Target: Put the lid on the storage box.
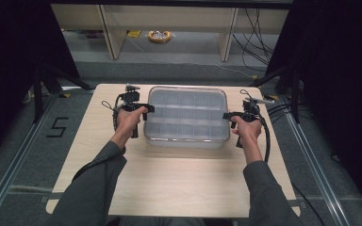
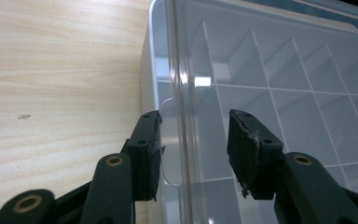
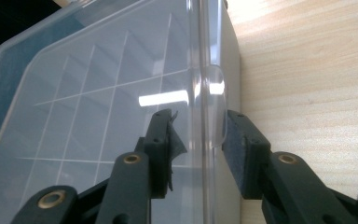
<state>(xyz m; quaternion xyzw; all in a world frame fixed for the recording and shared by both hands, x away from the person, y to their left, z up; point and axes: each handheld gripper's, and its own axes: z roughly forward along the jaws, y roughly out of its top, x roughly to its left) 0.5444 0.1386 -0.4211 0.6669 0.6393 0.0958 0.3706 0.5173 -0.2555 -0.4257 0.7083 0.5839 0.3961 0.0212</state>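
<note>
Straddling the rim of the clear compartment box (image 1: 186,117) at its 9 and 3 o'clock ends, my left claw (image 1: 143,109) and right claw (image 1: 228,116) stand parted, pads off the plastic. It sits mid-surface (image 1: 169,183), so I judge this the release. Next, both claws must back straight off without snagging the lid tabs (image 2: 168,140).

Overhead lighting is even on the wooden table (image 1: 179,183); surroundings at 3 and 9 o'clock are near black. The high view is soft and slightly grainy. In both gripper views, white glare patches sit on the clear box lid (image 3: 121,70), and the near black jaws are blurred.
</note>
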